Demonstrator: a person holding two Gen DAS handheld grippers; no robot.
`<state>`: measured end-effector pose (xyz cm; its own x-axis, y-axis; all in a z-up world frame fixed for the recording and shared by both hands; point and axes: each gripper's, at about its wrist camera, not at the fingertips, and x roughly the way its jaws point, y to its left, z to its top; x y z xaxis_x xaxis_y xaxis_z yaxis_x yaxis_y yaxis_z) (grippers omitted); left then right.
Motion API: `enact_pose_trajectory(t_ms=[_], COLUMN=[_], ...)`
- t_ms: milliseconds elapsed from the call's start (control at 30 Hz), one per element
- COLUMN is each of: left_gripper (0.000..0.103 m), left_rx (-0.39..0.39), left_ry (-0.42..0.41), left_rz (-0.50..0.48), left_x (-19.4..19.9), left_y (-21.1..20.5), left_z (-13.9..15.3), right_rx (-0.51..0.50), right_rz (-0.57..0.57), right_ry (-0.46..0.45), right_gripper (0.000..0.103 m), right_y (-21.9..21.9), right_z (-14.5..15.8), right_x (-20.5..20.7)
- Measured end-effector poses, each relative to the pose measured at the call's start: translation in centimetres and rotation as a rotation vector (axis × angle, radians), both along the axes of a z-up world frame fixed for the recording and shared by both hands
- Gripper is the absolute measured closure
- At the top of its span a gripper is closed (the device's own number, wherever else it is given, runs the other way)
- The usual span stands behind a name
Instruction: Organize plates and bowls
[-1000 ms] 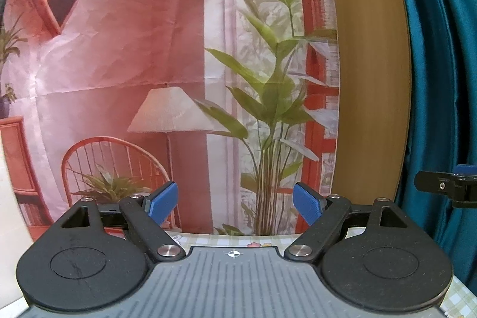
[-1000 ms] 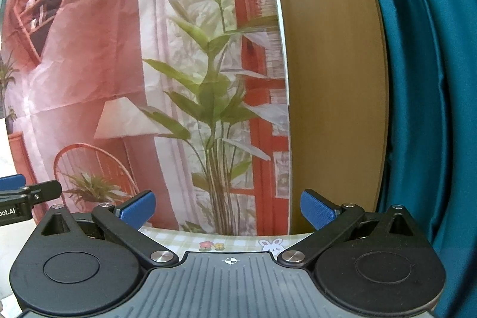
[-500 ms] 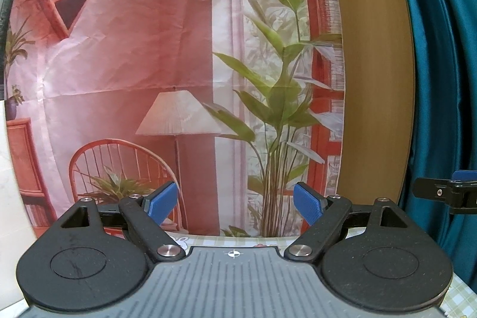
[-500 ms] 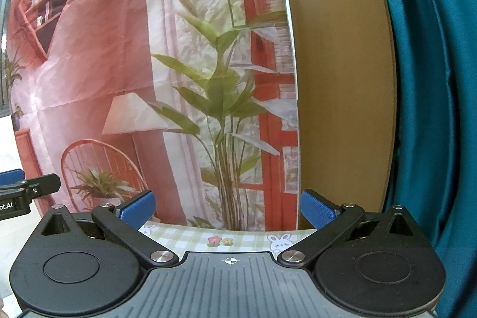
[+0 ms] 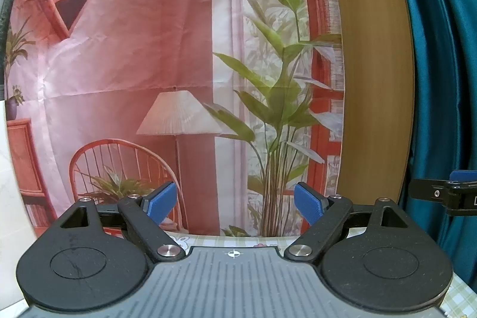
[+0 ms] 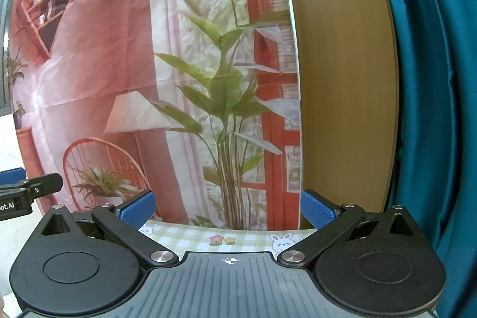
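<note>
No plate or bowl shows in either view. My left gripper point(image 5: 235, 201) is open, its blue pads wide apart with nothing between them. My right gripper point(image 6: 228, 210) is open too and holds nothing. Both point nearly level at a printed backdrop point(image 5: 149, 49) behind the table. A finger of the right gripper point(image 5: 429, 191) pokes in at the right edge of the left wrist view. A finger of the left gripper point(image 6: 44, 182) shows at the left edge of the right wrist view, so the two are side by side.
A checked tablecloth point(image 6: 208, 234) with bunnies and flowers covers the table below the fingers. Behind it hangs the backdrop showing a lamp, chair and plant. A wooden panel point(image 5: 372, 79) and a teal curtain point(image 5: 441, 79) stand to the right.
The backdrop has slid slightly to the right in both views, and a little more tablecloth shows in the right wrist view. Both grippers' jaws stay equally wide.
</note>
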<state>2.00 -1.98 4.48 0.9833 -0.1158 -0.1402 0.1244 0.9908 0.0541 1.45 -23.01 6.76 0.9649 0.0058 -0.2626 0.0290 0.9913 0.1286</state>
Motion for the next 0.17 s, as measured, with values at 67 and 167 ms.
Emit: enact_pose_trajectory(t_ms=[67, 167], left_gripper=[0.015, 0.015], left_rx=[0.000, 0.002], left_ry=[-0.007, -0.013], left_rz=[0.005, 0.001], left_x=[-0.04, -0.10], left_y=[-0.01, 0.00], left_z=[-0.02, -0.11], right_rx=[0.001, 0.001], right_rz=[0.001, -0.001], right_ry=[0.000, 0.002], right_gripper=[0.000, 0.000], right_y=[0.01, 0.09], right_z=[-0.01, -0.07], right_x=[-0.01, 0.01])
